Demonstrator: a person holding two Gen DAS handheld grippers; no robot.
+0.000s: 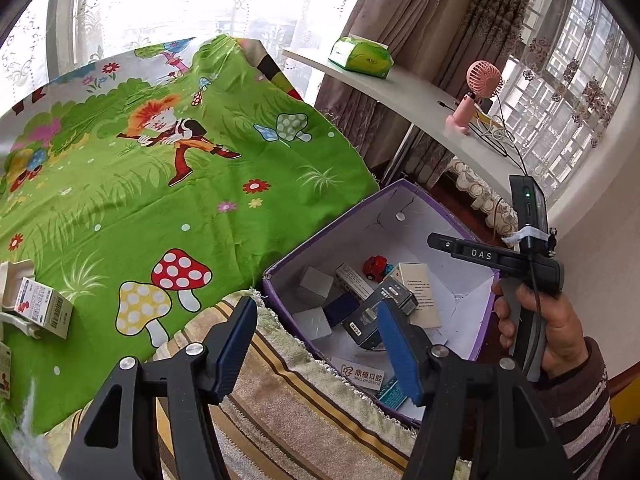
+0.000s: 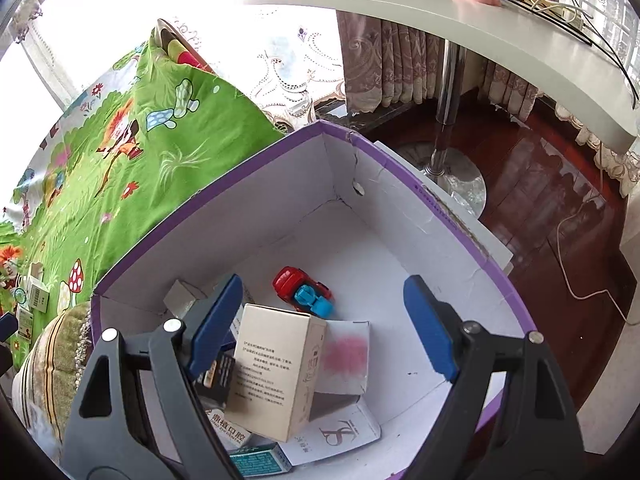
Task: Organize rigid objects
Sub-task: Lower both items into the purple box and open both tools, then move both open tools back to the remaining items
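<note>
A purple box with a white inside (image 1: 360, 232) (image 2: 280, 208) stands beside the green cartoon cloth (image 1: 160, 200). In it lie a red and blue toy car (image 1: 376, 267) (image 2: 304, 290), silver cubes (image 1: 316, 284), a dark box (image 1: 368, 320), a beige carton (image 1: 420, 292) (image 2: 276, 372) and several other cartons. My left gripper (image 1: 316, 308) hangs open over the box's near left edge, holding nothing. My right gripper (image 2: 324, 292) is open above the box, the beige carton lying loose below it. Small medicine cartons (image 1: 44, 308) (image 2: 38, 296) remain on the cloth.
A striped cushion (image 1: 280, 400) lies under the box's near side. A curved white table (image 1: 420, 104) carries a green tissue pack (image 1: 360, 56), a pink fan (image 1: 476, 92) and cables. Its chrome leg (image 2: 448, 100) stands on the dark wooden floor (image 2: 560, 200). A hand (image 1: 552, 332) holds the right gripper's handle.
</note>
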